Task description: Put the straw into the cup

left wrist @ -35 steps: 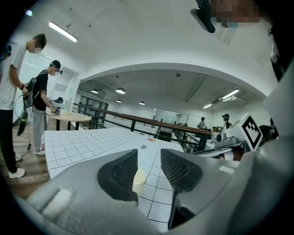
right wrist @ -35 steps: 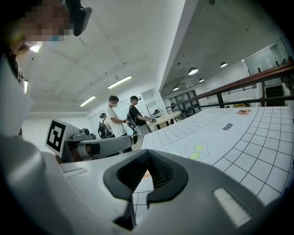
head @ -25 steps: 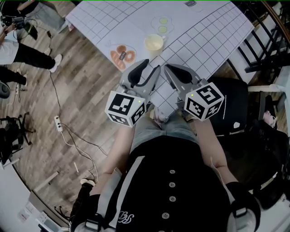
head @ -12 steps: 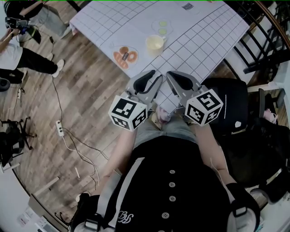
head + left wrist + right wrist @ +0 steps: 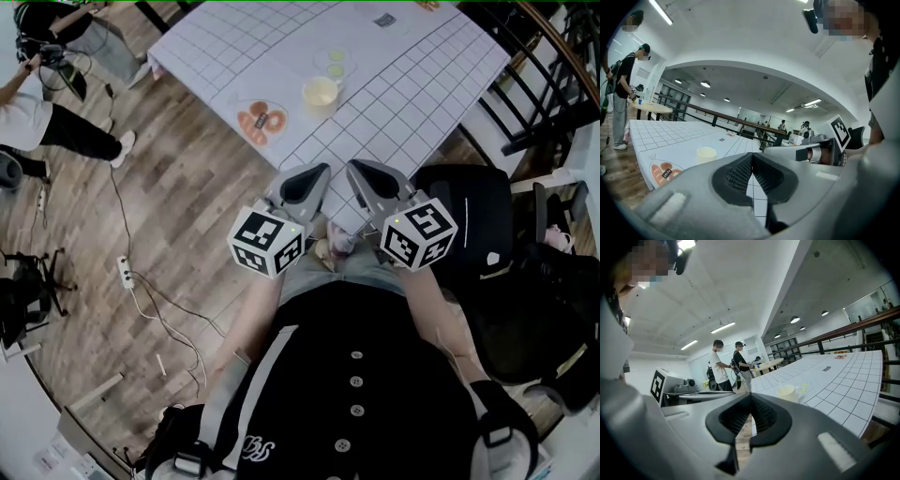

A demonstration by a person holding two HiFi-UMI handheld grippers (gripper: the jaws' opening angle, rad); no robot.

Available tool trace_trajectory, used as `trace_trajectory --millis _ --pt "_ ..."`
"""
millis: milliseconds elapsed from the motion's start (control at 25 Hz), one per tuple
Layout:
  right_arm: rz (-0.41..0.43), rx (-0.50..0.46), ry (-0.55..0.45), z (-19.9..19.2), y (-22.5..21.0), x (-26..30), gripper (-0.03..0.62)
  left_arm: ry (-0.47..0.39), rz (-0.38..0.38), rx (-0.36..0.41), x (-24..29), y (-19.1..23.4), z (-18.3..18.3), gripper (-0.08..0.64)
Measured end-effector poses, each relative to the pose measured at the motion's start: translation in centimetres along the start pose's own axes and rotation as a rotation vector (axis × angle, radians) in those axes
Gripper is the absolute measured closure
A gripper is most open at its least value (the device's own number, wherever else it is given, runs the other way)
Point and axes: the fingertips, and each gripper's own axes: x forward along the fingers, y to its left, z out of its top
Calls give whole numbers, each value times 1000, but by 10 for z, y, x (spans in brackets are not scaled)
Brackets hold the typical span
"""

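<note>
We list the left hand-held gripper (image 5: 319, 172): its jaws are pressed fully together with nothing between them, held at the near corner of the worktop (image 5: 412, 84). The right hand-held gripper (image 5: 353, 169) is just to its right, with jaws likewise together and empty. The cup (image 5: 320, 91) is pale and upright on the gridded white worktop, well beyond both. We note an orange printed picture (image 5: 262, 120) near-left of the cup and a green-spotted disc (image 5: 336, 60) just beyond it. We cannot make out the straw.
</note>
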Motion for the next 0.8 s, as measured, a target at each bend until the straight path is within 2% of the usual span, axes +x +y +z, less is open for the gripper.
trace_trajectory --millis 120,320,800 --pt "-4 -10 13 -6 4 0 592 23 0 10 -2 -2 -6 561" --pt "-24 6 12 -11 -2 -4 592 35 2 -15 -5 -1 -11 561" --pt "-20 -16 16 -16 12 -7 592 31 3 -15 -13 -3 -13 561"
